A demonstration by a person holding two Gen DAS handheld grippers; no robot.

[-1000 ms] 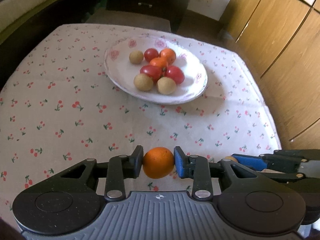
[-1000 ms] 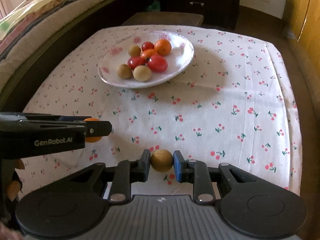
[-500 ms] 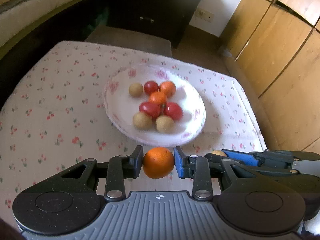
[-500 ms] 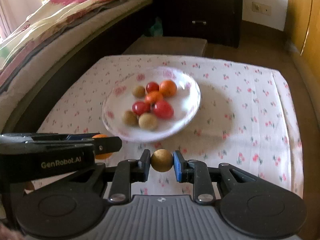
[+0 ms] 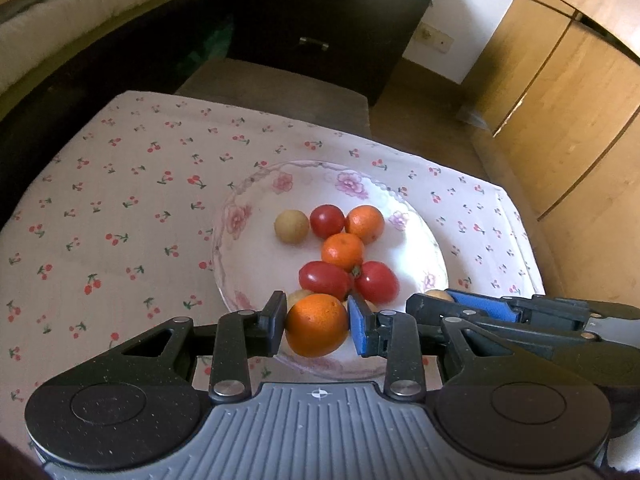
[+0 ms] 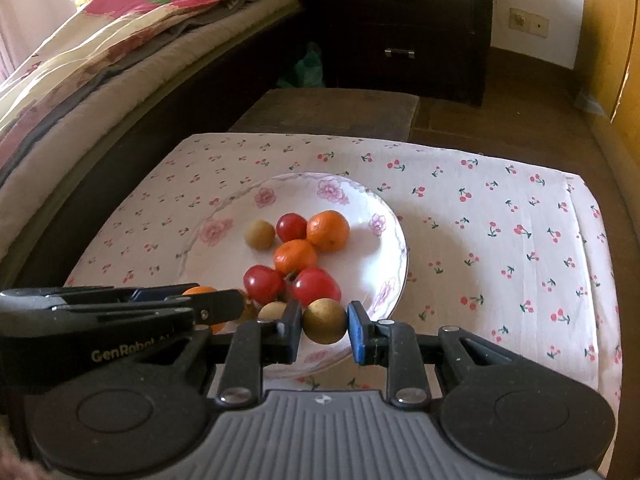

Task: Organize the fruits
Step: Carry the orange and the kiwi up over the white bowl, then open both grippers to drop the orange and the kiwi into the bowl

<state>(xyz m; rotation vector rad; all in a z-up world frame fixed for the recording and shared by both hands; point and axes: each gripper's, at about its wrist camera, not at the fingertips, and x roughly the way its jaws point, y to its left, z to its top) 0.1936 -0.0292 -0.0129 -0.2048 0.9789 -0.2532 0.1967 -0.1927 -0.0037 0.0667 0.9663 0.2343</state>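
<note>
Altogether three oranges (image 5: 317,324), three tomatoes (image 5: 327,221)

Dark dresser (image 6: 400,28), bed (image 6: 100,60), wooden wardrobe (image 5: 560,100)

A bedroom in a home: a bed (image 6: 100,60) with a flowered quilt (image 6: 160,4) runs along one side, a dark chest of drawers (image 6: 400,28) stands against the white wall, wooden wardrobe doors (image 5: 560,100) line the other side, and a cherry-print cloth (image 6: 500,220) covers a low table.
</note>
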